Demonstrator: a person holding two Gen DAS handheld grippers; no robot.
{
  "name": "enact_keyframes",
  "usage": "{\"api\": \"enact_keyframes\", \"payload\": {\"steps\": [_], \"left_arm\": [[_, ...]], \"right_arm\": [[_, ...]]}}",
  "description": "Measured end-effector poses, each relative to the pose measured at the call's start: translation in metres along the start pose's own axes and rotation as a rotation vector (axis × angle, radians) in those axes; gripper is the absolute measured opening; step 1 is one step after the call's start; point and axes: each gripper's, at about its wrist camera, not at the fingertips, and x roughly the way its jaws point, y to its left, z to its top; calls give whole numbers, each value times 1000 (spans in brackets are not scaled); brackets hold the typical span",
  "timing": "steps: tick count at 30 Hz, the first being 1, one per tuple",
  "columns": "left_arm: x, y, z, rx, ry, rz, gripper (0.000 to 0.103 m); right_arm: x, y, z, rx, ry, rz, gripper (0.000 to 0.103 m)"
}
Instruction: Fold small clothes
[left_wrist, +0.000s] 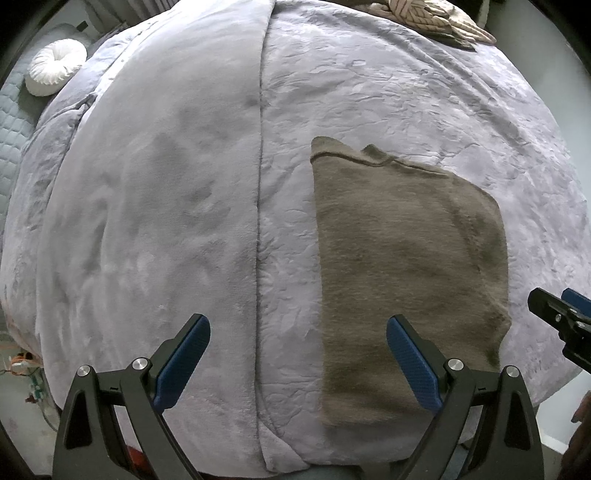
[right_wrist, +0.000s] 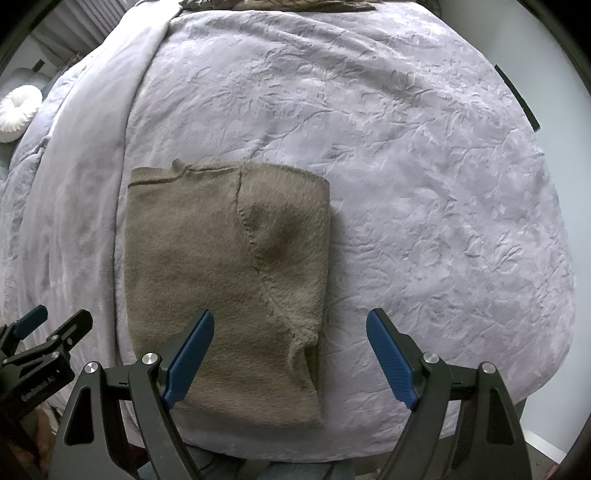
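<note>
A bed covered by a lavender comforter (right_wrist: 406, 155) is seen ahead of both grippers. The comforter's embossed leaf pattern is shown across most of its surface, while a smooth plush blanket (left_wrist: 155, 206) is laid along the side left of the left gripper, its edge running straight away from the camera. A folded olive-brown knit garment (right_wrist: 221, 266) is laid flat on the comforter, directly ahead of the right gripper's left finger. At the far end a patterned beige pillow (left_wrist: 424, 14) is set. A round white cushion (left_wrist: 55, 66) is seen far left.
</note>
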Motion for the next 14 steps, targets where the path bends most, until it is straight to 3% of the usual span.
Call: {"api": "enact_keyframes", "payload": {"steps": [14], "left_arm": [[2, 6, -1, -10, 0, -31, 97]], "right_arm": [[10, 0, 3, 7, 32, -9, 87]]}}
